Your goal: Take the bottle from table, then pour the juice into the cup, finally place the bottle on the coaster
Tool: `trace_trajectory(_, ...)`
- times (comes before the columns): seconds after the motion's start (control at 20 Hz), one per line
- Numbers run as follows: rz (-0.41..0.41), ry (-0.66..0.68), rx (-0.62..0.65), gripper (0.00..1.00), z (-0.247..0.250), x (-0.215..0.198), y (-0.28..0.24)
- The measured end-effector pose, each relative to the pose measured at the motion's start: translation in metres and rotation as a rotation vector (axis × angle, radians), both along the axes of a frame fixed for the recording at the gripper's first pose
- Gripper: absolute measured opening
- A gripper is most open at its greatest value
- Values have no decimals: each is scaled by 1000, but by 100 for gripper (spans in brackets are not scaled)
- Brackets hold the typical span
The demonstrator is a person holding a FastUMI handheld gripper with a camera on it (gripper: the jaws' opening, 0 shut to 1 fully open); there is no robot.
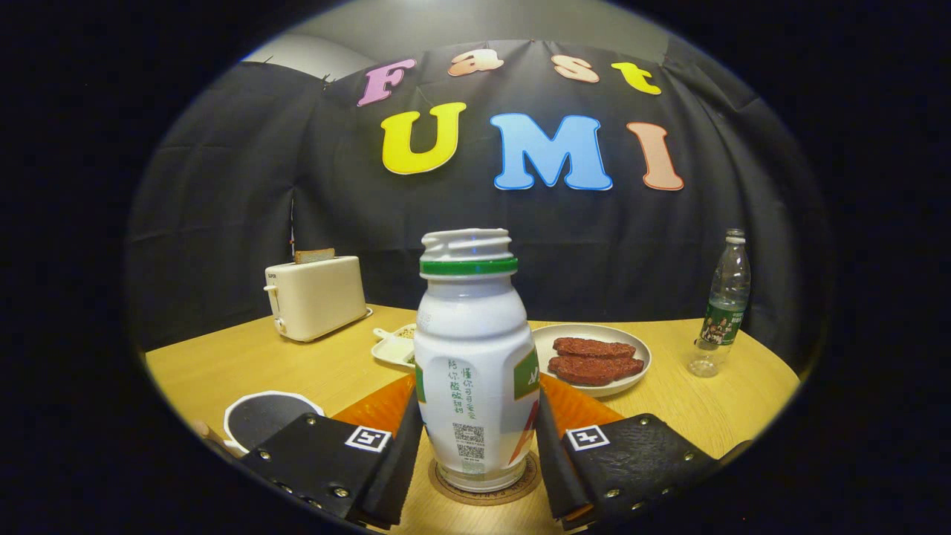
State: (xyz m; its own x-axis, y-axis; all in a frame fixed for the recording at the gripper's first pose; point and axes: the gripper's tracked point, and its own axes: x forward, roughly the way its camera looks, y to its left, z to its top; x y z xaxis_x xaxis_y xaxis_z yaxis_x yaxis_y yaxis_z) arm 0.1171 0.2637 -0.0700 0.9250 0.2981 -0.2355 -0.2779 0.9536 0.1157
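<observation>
The gripper (479, 446) sits level and low over the bench (713, 409), its fingers flanking the lower body of the white bottle (475, 357) at a narrow spread; firm pressure from both pads cannot be confirmed. The bottle stands upright on the round coaster (487, 487), cap off. Its smooth plastic wall is likely light and slightly slippery; grip at mid-body, below the shoulder. A dark cup (264, 416) stands left of the fingers; a plate (594, 357) lies beyond.
</observation>
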Motion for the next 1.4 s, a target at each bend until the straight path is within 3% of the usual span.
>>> trace_trajectory(0.35, -4, -9, 26, 71, 1, 0, -2)
trace_trajectory(0.7, -3, -41, 35, 78, 9, -2, 0)
trace_trajectory(1.4, -49, -332, 55, 78, 136, -48, -25)
